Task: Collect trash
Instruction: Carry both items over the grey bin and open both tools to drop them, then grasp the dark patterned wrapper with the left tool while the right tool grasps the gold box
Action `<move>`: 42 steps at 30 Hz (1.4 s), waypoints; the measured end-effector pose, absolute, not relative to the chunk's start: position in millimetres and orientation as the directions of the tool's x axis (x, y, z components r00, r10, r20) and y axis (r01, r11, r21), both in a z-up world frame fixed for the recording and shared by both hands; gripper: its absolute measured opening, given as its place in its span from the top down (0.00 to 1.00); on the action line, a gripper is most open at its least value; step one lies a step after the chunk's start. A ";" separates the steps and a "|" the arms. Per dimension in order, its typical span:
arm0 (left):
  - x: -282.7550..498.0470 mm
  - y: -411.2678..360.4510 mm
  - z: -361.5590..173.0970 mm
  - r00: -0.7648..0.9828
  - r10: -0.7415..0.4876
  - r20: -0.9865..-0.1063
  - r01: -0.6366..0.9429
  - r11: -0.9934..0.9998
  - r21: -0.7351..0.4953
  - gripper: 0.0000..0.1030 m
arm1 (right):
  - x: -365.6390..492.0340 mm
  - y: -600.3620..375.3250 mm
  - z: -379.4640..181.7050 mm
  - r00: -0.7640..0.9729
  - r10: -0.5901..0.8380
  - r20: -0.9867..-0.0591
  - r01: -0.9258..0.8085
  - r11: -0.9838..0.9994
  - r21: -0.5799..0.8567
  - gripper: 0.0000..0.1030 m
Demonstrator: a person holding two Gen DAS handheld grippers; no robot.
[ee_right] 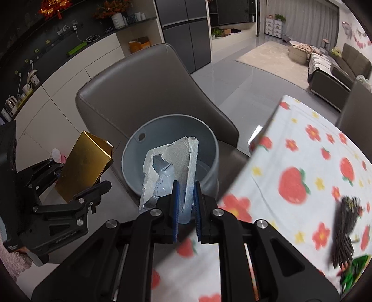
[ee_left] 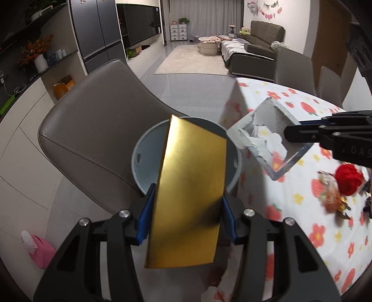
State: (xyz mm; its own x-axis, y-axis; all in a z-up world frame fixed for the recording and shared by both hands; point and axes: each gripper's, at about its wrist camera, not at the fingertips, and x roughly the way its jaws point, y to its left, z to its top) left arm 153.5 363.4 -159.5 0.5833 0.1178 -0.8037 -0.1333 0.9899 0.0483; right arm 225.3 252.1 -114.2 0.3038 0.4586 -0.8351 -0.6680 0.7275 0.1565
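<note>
The left hand-held gripper clamps a gold box, the right hand-held gripper pinches torn packaging, both poised over the bin at twelve o'clock for dropping.

Pale letters reading "DAS" stand on the black body of the right claw at the frame's right edge, the word cut off there. A pink banner on the far living-room wall carries lettering that looks like "happy" and a second word (too small to make out). Small print on the left claw body is blurred beyond reading.
</note>
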 end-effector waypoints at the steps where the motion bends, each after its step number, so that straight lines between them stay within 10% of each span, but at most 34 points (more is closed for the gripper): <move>1: 158.9 374.4 -161.8 0.581 0.120 -0.805 -0.138 0.989 0.048 0.51 | 231.8 264.7 -119.0 0.300 0.452 -0.840 -0.669 0.727 0.153 0.90; 22: 194.4 424.8 -179.4 0.565 0.066 -0.822 -0.114 0.993 0.002 0.50 | 259.8 328.8 -150.5 0.285 0.372 -0.884 -0.649 0.753 0.108 0.80; 28: 202.0 417.0 -178.8 0.569 0.063 -0.820 -0.086 0.996 0.016 0.29 | 260.8 322.8 -147.7 0.299 0.364 -0.882 -0.641 0.761 0.096 0.80; 42: 196.8 380.4 -163.4 0.570 0.050 -0.820 -0.045 0.999 0.030 0.22 | 239.2 271.2 -127.1 0.340 0.372 -0.864 -0.601 0.793 0.104 0.80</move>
